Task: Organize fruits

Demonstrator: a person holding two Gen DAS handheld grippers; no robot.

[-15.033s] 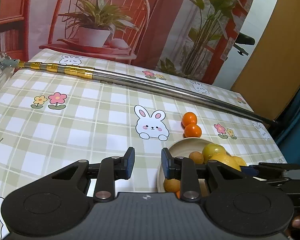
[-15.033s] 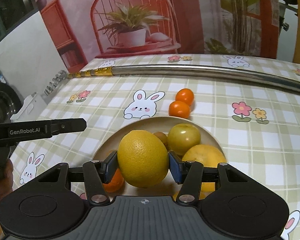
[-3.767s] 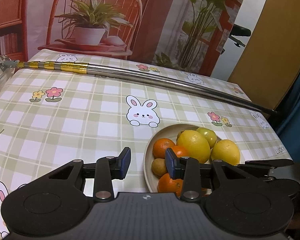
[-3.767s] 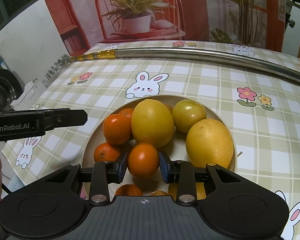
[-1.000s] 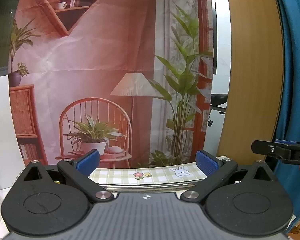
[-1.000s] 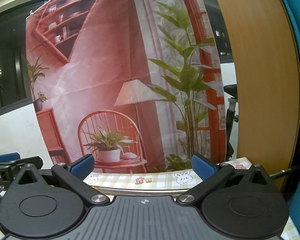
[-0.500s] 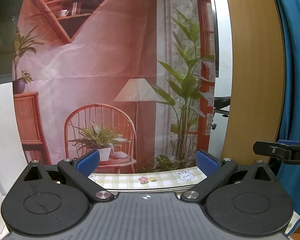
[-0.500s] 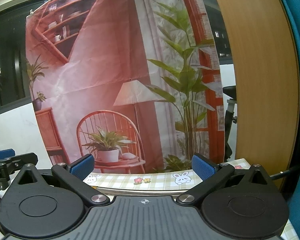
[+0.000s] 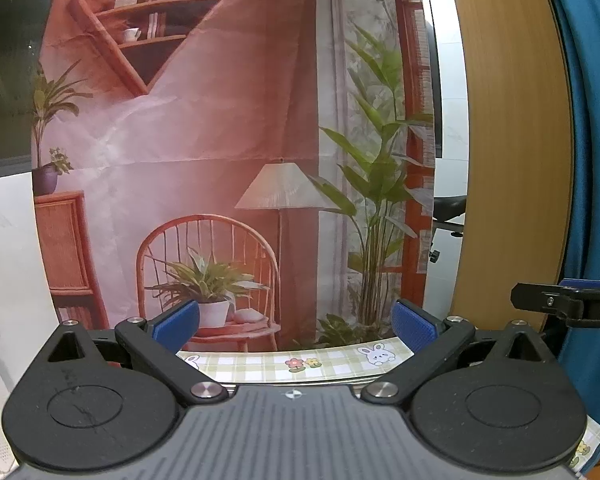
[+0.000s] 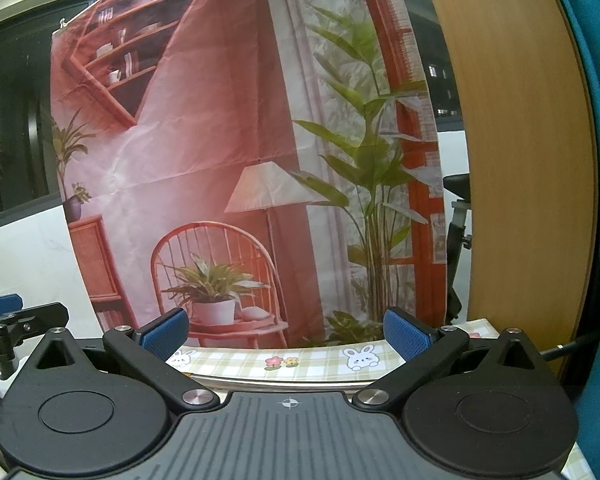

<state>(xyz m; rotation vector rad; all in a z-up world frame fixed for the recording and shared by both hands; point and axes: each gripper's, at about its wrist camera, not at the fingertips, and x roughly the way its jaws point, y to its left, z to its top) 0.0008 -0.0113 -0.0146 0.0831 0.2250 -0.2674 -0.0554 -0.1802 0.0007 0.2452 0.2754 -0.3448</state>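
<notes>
From where I sit, my grippers' black bodies cover nearly all of the checked tablecloth [image 9: 332, 362]; only a far strip shows below the printed backdrop [image 10: 228, 184]. Any fruit on that cloth is hidden from me. Right of the backdrop, the other gripper's arm [image 9: 568, 304] is cut by the frame edge.
</notes>
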